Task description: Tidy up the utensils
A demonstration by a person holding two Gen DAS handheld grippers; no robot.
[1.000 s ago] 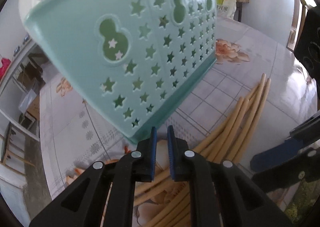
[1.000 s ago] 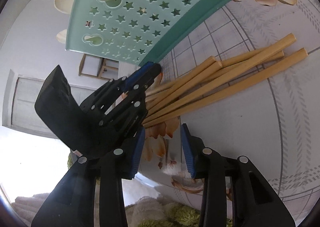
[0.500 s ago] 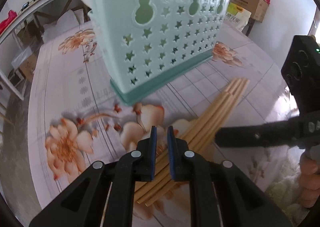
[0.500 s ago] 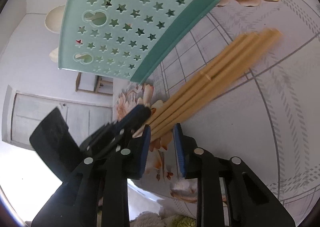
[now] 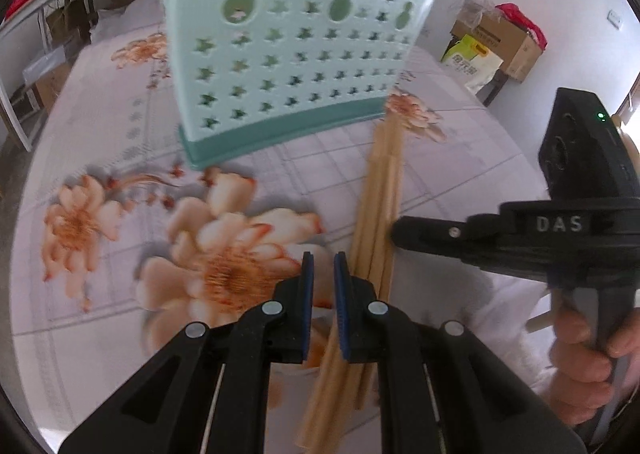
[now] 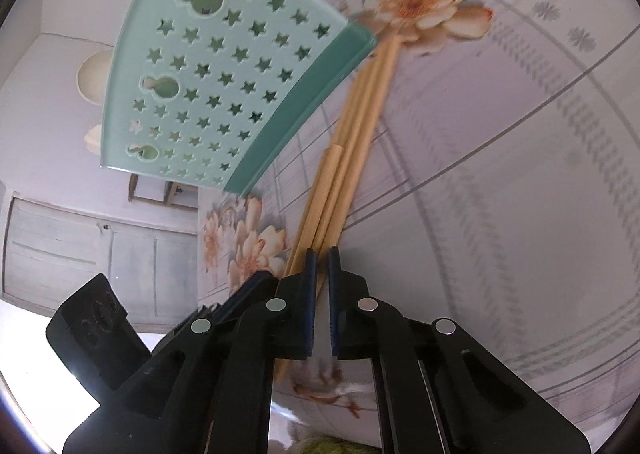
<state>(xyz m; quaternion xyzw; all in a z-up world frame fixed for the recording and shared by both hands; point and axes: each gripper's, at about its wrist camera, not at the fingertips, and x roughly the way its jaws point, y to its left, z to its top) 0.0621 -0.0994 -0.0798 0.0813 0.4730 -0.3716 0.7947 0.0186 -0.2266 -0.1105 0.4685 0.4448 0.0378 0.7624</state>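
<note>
Right tongs (image 6: pixel 319 254) have just closed to a narrow gap, gripping nothing; left tongs (image 5: pixel 322 260) narrow, empty. Chopsticks (image 6: pixel 352 141) beside the holder (image 6: pixel 224 65) lie bunched, so a pinch may scatter them across the tabletop (image 6: pixel 500 173).

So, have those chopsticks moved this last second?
Yes. The chopsticks bunched together and swung toward the green holder; their tips now reach its base corner.

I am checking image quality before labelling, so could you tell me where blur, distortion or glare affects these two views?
Left wrist view: the chopsticks and the teal holder are smeared by motion blur, while the left gripper stays sharp; fisheye bends the table edges. Right wrist view: the chopsticks are softly blurred, the holder is crisper, and bright overexposure washes out the lower left corner.
</note>
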